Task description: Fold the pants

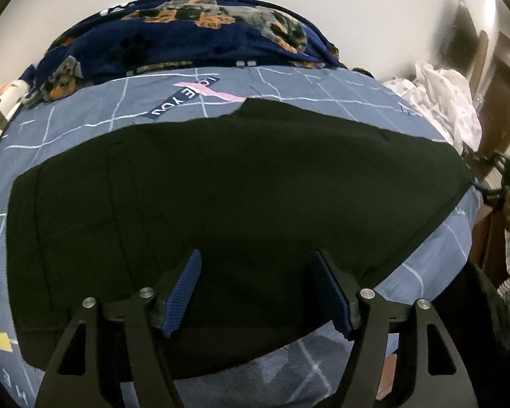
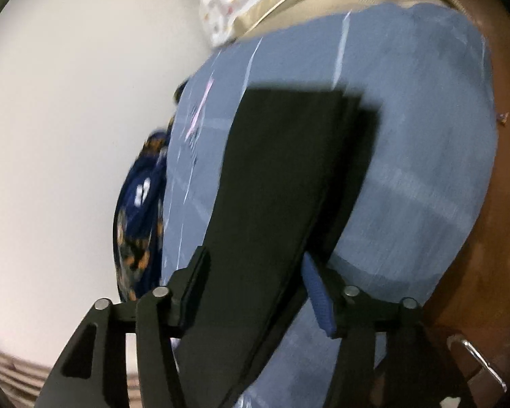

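Blue ribbed pads (image 1: 183,292) of the left gripper (image 1: 258,289) stand well apart, hovering above the near edge of the pants (image 1: 241,197); nothing lies between them. The pants, black, are spread flat on the sheet (image 1: 85,115), a blue-grey bedcover with pale grid lines. In the left wrist view the garment's long axis runs left to right across the bed. Its far edge is uneven, with a raised step near the middle; whether waistband or cuffs lie to either side cannot be told, as the dark cloth shows little detail. A navy blanket (image 1: 159,44) with a dog print is heaped beyond the sheet, and white cloth (image 1: 442,98) lies at the far right.

In the right wrist view, which is motion-blurred, the right gripper (image 2: 255,292) is likewise open, its fingers set either side of the pants (image 2: 282,176) seen lengthwise, running away from the camera to a squared end. Contact cannot be confirmed.

Judged from its flat drape, the fabric is soft, light and limp, and will sag wherever unsupported. A hold at the corners of one short end, pinching all layers, would likely carry it over evenly; a single-layer grip risks dragging the layers apart.
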Motion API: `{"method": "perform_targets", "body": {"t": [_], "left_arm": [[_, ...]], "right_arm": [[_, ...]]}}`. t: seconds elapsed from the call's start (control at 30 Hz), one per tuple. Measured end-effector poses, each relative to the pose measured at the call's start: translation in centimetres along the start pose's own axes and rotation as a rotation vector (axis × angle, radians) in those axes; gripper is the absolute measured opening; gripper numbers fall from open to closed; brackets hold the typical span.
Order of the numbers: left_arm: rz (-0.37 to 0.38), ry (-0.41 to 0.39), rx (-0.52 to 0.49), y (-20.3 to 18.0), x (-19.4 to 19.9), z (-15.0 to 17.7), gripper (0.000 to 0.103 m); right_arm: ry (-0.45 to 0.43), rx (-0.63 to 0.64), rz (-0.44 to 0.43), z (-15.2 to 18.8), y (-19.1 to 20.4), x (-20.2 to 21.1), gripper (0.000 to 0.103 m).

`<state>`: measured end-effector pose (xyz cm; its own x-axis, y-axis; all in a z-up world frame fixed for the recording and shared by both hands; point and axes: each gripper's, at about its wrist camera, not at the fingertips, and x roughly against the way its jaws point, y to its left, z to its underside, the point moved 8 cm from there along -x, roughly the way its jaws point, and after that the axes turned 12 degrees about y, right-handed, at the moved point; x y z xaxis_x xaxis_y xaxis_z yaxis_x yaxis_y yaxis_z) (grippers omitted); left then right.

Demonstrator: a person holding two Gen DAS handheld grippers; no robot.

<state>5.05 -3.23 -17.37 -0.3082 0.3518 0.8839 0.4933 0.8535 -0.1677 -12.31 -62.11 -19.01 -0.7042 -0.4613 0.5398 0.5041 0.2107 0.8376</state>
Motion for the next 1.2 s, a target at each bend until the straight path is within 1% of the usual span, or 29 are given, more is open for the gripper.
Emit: {"method": "perform_targets", "body": {"t": [0.07,0.13,0.2,0.27,0.33,0.4,0.43,0.5,0.53,0.6,0.77,0.83,0.93,0.97,1.0,1.03,1.07,1.1,1.2], "left_arm": [[-0.004,-0.012,0.012,0.0,0.7,-0.3,0.069],[-0.002,-0.03,0.027,-0.2,1.7,-0.8,0.069],[-0.049,-0.036,0.047,-0.2,2.4,-1.3,0.069],[-0.089,-0.025,0.076,0.1,2.8,-1.7,0.069],[-0.091,-0.057,0.111,0.2,3.8,-2.2,0.069],[-0.117,-0.097,0.139,0.5,4.7,-2.7,0.069],[-0.12,-0.124,0.155,0.8,5.1,-2.9,0.069],[-0.111,-0.158,0.173,1.2,5.4,-2.9,0.069],[-0.105,-0.157,0.176,1.3,5.2,-2.9,0.069],[-0.093,-0.124,0.182,1.6,4.2,-2.5,0.069],[-0.057,-0.054,0.223,2.5,1.9,-1.4,0.069],[-0.058,-0.036,0.239,2.9,1.4,-1.0,0.069],[-0.04,-0.015,0.271,3.4,0.8,-0.5,0.069],[-0.036,-0.016,0.277,3.6,0.8,-0.5,0.069],[-0.037,-0.02,0.277,3.5,0.8,-0.5,0.069],[-0.041,-0.02,0.273,3.4,0.9,-0.5,0.069],[-0.056,-0.017,0.258,3.2,0.8,-0.5,0.069],[-0.07,-0.014,0.242,3.1,0.7,-0.4,0.069],[-0.109,-0.005,0.192,2.5,0.7,-0.4,0.069]], "right_arm": [[0.081,-0.013,-0.05,3.2,0.7,-2.0,0.054],[0.194,-0.01,-0.107,7.1,1.9,-4.7,0.054],[0.307,-0.001,-0.154,11.0,3.2,-7.6,0.054],[0.398,0.019,-0.146,14.1,4.2,-10.3,0.054],[0.445,0.051,-0.127,16.1,4.9,-12.1,0.054],[0.457,0.082,-0.089,17.2,5.1,-13.3,0.054],[0.463,0.079,-0.09,17.5,5.1,-13.8,0.054],[0.459,0.08,-0.085,17.9,5.3,-14.4,0.054],[0.454,0.093,-0.078,18.0,5.5,-14.4,0.054],[0.441,0.123,-0.058,18.3,6.0,-14.7,0.054],[0.421,0.132,-0.056,18.0,6.0,-14.6,0.054],[0.411,0.147,-0.053,18.2,6.1,-14.7,0.054],[0.398,0.156,-0.055,18.8,6.2,-15.1,0.053],[0.397,0.16,-0.047,18.7,6.4,-15.4,0.046],[0.401,0.168,-0.029,18.8,6.3,-15.6,0.031],[0.409,0.167,-0.01,18.8,5.9,-15.8,0.021],[0.424,0.154,0.011,19.0,5.2,-16.2,0.008],[0.427,0.141,0.004,18.9,4.9,-16.4,0.004],[0.434,0.163,0.001,19.1,5.2,-15.9,0.005]]}}
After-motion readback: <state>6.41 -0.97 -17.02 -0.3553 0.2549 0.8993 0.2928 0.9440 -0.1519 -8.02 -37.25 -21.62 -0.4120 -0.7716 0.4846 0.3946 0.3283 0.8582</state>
